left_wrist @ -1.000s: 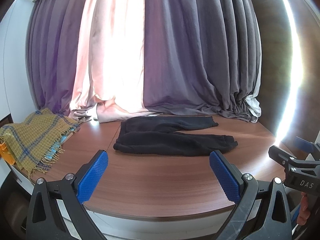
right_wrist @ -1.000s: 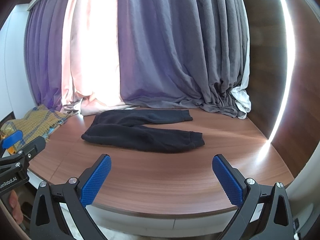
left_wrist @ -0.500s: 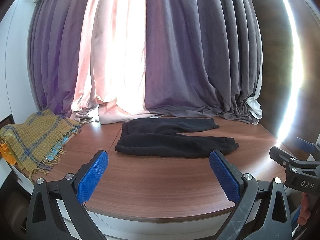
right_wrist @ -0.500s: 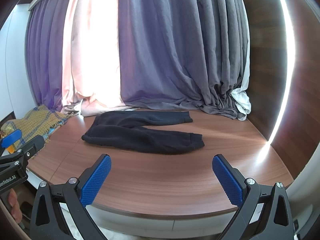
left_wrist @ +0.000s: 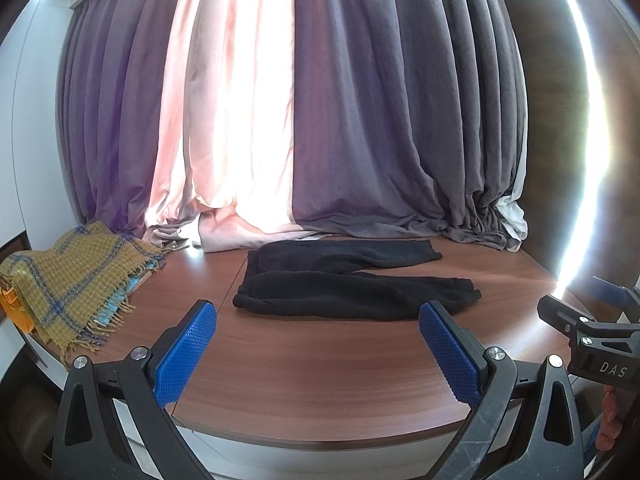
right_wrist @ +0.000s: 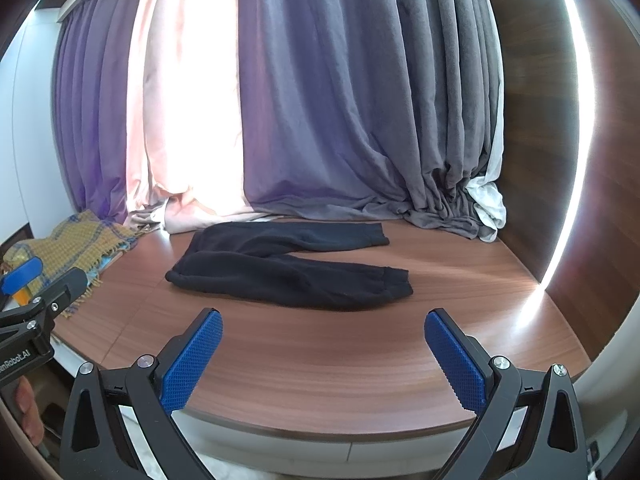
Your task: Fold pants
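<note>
Barely any motion since a second ago: both cameras tilt up slightly, pants sit a touch lower in frame, nothing on the tabletop shifted.

Left gripper [left_wrist: 316, 350]: fingers spread wide, released, nothing between them. Right gripper [right_wrist: 322, 354]: same, fingers apart, holding nothing. Both hover off the near edge of the tabletop [left_wrist: 320, 384], well short of the cloth.

One pair of black pants [left_wrist: 348, 280] lies flat mid-tabletop, waistband to the left, two legs running right, far leg angled away from the near one, cuffs apart.

View differences: left view shows the yellow plaid scarf [left_wrist: 72, 280] in full at the left tabletop edge, plus an orange item [left_wrist: 12, 312] under it, can't tell what; right view catches only part of the scarf. Each view sees the other gripper at its frame edge.

Curtains [right_wrist: 320, 100] along the back, hems pooling on the tabletop. Vertical light strip [right_wrist: 576, 140] on the right wall.
</note>
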A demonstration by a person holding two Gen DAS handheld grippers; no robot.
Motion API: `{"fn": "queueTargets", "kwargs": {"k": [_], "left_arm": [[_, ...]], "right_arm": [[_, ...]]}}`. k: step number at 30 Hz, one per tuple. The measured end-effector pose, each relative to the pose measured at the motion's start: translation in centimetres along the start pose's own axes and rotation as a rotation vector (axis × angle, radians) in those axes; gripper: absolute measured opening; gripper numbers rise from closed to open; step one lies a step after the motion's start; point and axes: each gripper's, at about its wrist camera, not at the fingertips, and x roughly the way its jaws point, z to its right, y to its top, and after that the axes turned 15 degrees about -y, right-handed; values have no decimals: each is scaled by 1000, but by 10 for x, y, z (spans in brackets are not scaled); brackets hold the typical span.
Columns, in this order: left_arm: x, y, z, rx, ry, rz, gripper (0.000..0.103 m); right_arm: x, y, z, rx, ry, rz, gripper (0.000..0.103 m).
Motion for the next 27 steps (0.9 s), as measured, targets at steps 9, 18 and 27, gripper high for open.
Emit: {"fn": "queueTargets", "kwargs": {"k": [9, 18, 27], "left_arm": [[17, 1, -10, -9, -2, -28, 103], [47, 9, -37, -1, -18, -55, 103], [96, 20, -75, 3, -41, -86, 103]], "right_arm": [[13, 1, -11, -7, -6, -20, 102], [41, 10, -29, -8, -18, -42, 102], [79, 24, -58, -1, -32, -63, 102]]}}
